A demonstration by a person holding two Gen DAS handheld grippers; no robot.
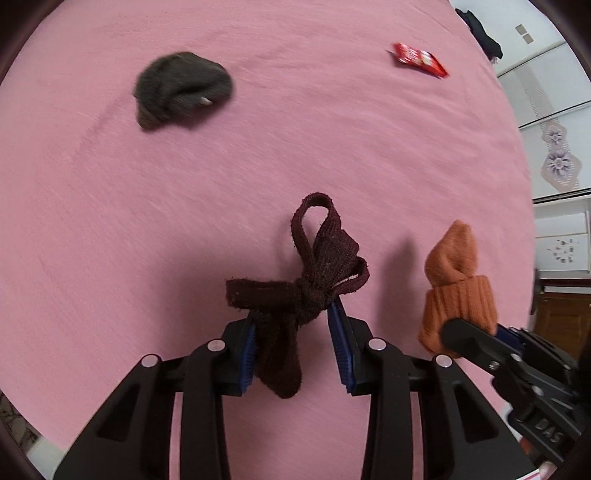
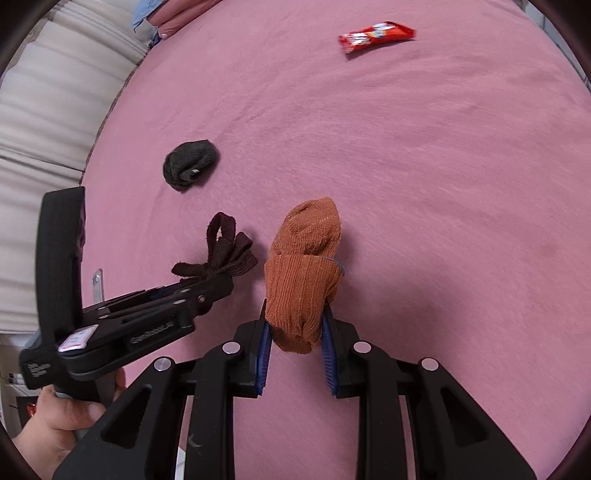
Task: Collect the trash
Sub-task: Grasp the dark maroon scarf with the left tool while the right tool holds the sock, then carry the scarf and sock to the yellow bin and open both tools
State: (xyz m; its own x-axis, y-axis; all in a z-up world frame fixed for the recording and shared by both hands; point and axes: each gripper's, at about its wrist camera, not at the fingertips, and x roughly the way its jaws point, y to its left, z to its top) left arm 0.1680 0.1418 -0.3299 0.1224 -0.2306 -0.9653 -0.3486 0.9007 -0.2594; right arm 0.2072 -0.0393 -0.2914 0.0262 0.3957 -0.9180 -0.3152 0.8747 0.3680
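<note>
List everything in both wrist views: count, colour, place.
knotted sock: 1, dark maroon, between the left gripper's fingers, above the sheet
orange sock: 1, orange, bundled, clamped in the right gripper
dark sock: 1, grey-black, balled up, lying on the sheet, far left
snack wrapper: 1, red, lying on the sheet, far side
bed sheet: 1, pink, under everything
bedding: white, folded, left edge of right view
cabinets: white, right edge of left view
left gripper: 1, black, blue pads
right gripper: 1, black, blue pads
hand: 1, holding the left gripper
</note>
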